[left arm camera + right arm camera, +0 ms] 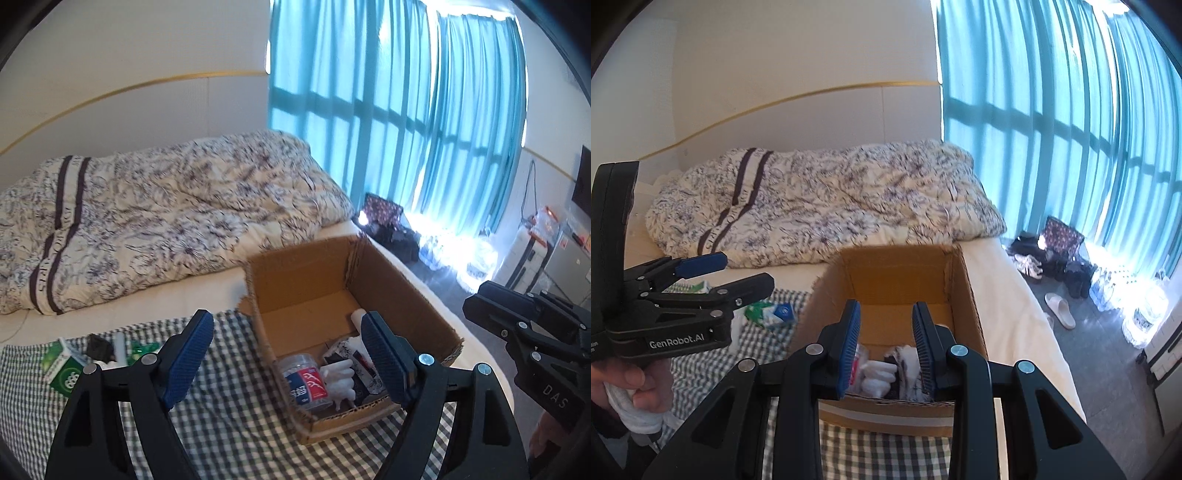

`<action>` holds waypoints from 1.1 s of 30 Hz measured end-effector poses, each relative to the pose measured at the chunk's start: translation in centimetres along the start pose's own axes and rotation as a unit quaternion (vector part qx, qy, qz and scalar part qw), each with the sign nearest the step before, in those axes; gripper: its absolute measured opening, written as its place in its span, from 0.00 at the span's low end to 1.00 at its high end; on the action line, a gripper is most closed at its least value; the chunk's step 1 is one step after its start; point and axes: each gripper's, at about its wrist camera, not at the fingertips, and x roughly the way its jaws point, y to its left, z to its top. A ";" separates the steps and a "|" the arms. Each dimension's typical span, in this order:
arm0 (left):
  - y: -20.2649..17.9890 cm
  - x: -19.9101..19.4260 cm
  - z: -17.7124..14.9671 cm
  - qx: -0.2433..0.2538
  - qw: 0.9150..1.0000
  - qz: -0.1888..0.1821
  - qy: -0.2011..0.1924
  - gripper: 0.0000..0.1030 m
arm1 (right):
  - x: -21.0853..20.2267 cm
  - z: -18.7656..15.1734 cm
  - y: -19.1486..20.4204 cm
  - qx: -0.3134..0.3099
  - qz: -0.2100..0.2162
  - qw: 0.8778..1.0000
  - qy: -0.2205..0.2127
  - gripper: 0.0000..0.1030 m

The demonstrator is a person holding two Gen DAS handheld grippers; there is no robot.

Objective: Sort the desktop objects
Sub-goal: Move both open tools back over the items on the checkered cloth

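Sorting is judged to be partly done: several items already lie in the open brown cardboard box [369,295], others remain outside it. Nearest, the left gripper [286,354] is held with its blue-padded jaws spread wide and empty, above the green-and-white checked cloth [229,424]. The right gripper [886,343] is held just before the box's near wall, jaws parted and empty.

Between the left jaws, inside the box, a clear round plastic jar with a red-and-blue label [304,380] lies beside a white plastic ribbed piece [340,380] and dark printed packets.

To the left of the left gripper, a green-and-white carton [64,369], a small black object [98,349] and a green wrapped item [142,349] remain on the cloth.

For the next pick, the left gripper should be turned toward these, lowered squarely over one item, and closed only once both pads flank it.

Beyond, a floral quilt [147,221] and turquoise curtains [406,110] are seen.
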 end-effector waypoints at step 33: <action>17.6 -16.1 -3.8 -0.105 0.985 0.111 -0.079 0.91 | -4.5 2.7 15.9 -0.062 0.073 0.994 -0.061 0.62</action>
